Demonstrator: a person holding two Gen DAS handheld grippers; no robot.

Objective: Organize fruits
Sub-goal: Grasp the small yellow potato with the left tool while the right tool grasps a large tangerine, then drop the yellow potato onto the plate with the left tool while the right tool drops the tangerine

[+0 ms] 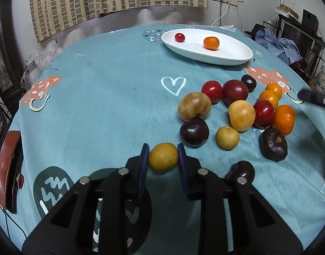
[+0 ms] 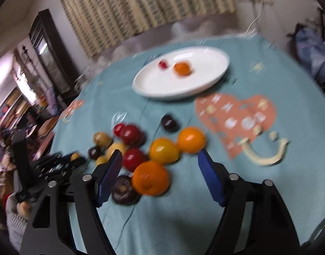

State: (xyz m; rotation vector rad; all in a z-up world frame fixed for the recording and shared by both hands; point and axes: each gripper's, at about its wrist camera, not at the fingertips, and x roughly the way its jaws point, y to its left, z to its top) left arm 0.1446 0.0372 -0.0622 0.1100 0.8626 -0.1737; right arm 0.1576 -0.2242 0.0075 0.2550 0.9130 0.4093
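Jaws: left gripper [image 1: 163, 156] clamps yellow fruit [image 1: 163, 157]; right gripper [image 2: 160, 176] spread wide over oranges [image 2: 150, 177].

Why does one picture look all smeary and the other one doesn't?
The right wrist view is smeared by motion blur: the plate and the oranges have soft, streaked edges. The left wrist view is sharp: the yellow fruit between the left gripper pads looks crisp. Both views bend at the edges from the fisheye lens.
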